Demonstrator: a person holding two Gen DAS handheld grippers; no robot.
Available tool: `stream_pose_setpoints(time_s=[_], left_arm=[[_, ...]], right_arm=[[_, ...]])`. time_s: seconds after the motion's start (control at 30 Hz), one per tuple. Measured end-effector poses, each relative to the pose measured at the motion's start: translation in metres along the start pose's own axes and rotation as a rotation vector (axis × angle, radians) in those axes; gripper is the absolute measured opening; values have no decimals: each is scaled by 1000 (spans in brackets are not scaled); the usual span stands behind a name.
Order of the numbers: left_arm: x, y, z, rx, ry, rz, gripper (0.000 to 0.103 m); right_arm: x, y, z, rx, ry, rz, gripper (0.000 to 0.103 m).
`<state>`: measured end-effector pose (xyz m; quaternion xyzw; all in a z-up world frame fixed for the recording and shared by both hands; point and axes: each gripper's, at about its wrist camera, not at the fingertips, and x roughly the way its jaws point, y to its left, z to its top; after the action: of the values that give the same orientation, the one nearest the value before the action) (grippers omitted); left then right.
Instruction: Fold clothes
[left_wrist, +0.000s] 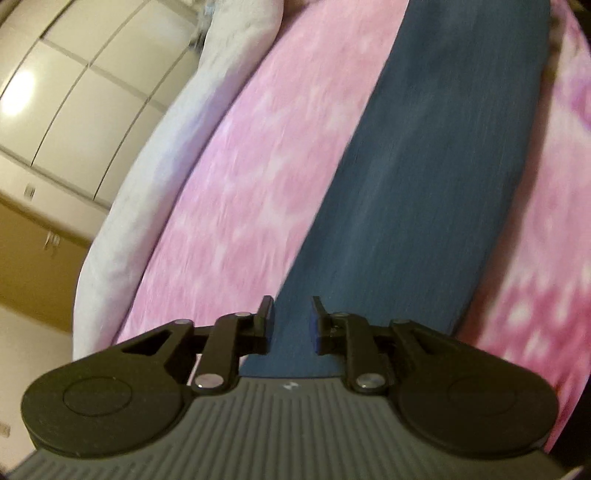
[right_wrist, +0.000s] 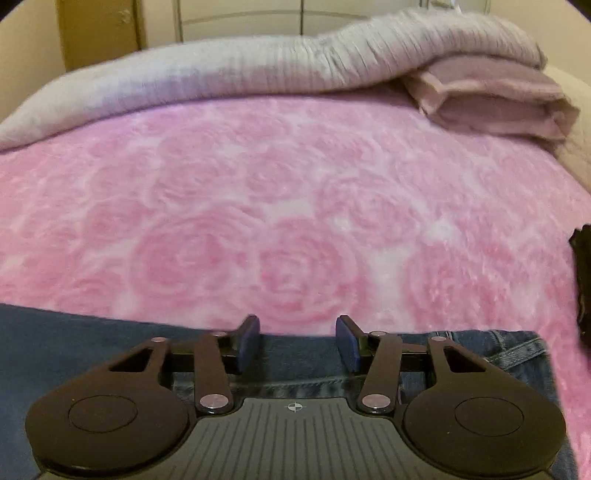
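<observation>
Jeans (right_wrist: 74, 350) lie on pink rose-patterned blanket (right_wrist: 295, 203), grey duvet (right_wrist: 221, 77) behind.

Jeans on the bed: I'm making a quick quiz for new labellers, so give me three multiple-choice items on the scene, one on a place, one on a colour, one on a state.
1. Where do the jeans lie?
A. on the pink rose-patterned blanket
B. on a wooden floor
C. inside a basket

2. What colour is the rolled blanket along the bed's far edge?
A. bright green
B. pale grey
C. black

3. How do the right gripper jaws stand?
A. clamped on a towel
B. shut with no gap
C. apart, with nothing pressed between them

Answers:
1 A, blue denim rests directly on the pink blanket.
2 B, the roll looks pale grey in both views.
3 C, a clear gap shows between the blue pads, over the denim.
</observation>
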<state>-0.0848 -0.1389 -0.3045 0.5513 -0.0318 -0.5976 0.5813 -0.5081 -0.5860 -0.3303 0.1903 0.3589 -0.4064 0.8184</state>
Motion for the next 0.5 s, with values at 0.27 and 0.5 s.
stream_pose_setpoints(time_s=[0.27,0.5], left_arm=[[29,-33,59,-40,-129,-203,28],[45,-46,75,-4,-90,-197,31]], right_arm=[[-70,2,-68,56,-5,-34,50],[-64,-5,-63,95,-38,-40,50]])
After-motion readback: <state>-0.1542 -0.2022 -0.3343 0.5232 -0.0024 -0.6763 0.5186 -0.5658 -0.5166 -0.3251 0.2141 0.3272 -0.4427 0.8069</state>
